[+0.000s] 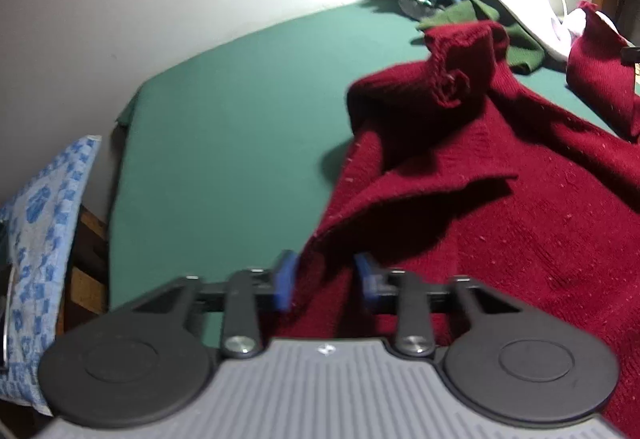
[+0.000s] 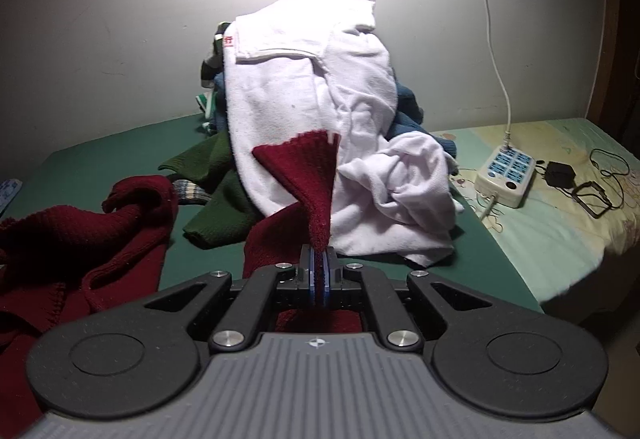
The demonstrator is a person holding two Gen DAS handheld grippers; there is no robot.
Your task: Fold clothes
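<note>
On the green sheet (image 1: 224, 143) the red sweater (image 1: 500, 207) lies rumpled and unfolded, so the work looks barely begun. The right gripper (image 2: 319, 271) is clamped on a sweater edge, lifting it into a peak. The left gripper (image 1: 326, 281) has its pads slightly apart with red knit between them, seemingly not pinched. Behind, the pile (image 2: 320, 111) of white, green and blue clothes waits unsorted.

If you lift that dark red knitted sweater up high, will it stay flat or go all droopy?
Probably droopy. The dark red knitted sweater already lies in soft folds on the green cover. Where the right gripper pinches an edge, the knit fans out limply, so it likely sags. The thick knit looks grippy, unlikely to slip.
</note>
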